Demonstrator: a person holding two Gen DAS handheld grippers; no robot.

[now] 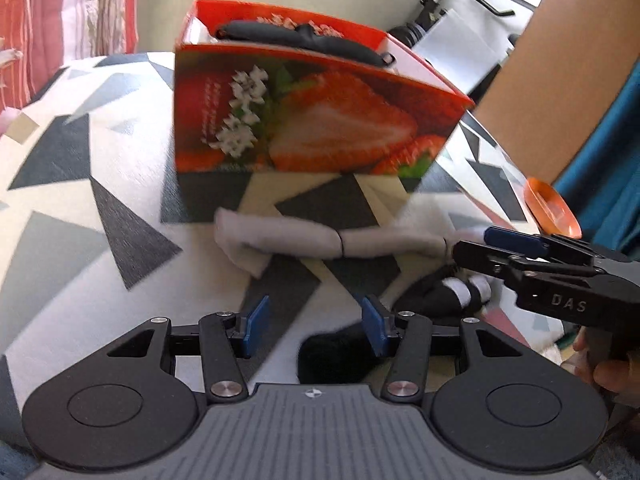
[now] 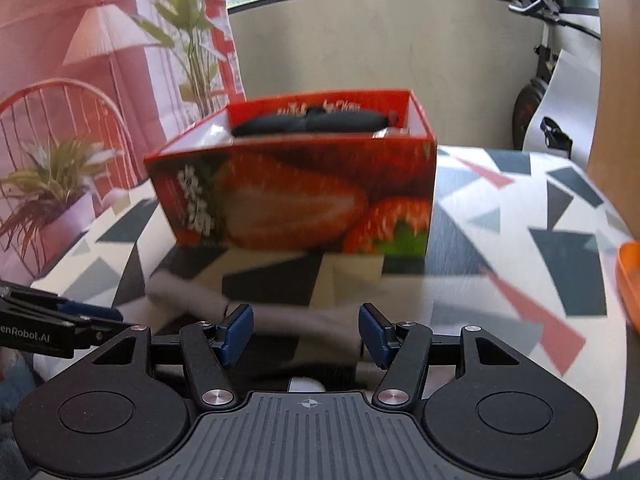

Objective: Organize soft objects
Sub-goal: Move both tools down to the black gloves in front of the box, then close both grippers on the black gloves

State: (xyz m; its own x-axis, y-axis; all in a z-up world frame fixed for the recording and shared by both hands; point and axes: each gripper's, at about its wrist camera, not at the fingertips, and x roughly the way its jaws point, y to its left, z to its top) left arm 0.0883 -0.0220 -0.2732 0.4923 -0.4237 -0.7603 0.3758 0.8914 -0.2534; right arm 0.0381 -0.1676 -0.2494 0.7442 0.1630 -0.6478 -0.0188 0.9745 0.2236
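A red strawberry-print box (image 1: 320,112) (image 2: 296,192) stands open on the patterned table, with a black rolled bundle (image 1: 300,38) (image 2: 308,122) inside it. In front of the box lies a pale grey rolled sock bundle (image 1: 320,240) (image 2: 280,320). My left gripper (image 1: 316,330) hovers open just short of it, with nothing between its blue pads (image 1: 256,324). A black sock (image 1: 332,356) lies under the left gripper's right finger, and a black-and-white sock (image 1: 452,292) lies to the right. My right gripper (image 2: 306,330) (image 1: 476,248) is open above the grey bundle's right end.
An orange dish (image 1: 552,208) (image 2: 630,280) sits at the table's right edge. The tablecloth (image 1: 100,184) has grey, black and pink triangles. A hand (image 1: 612,376) holds the right gripper. The left gripper (image 2: 60,320) reaches in at the right wrist view's left edge.
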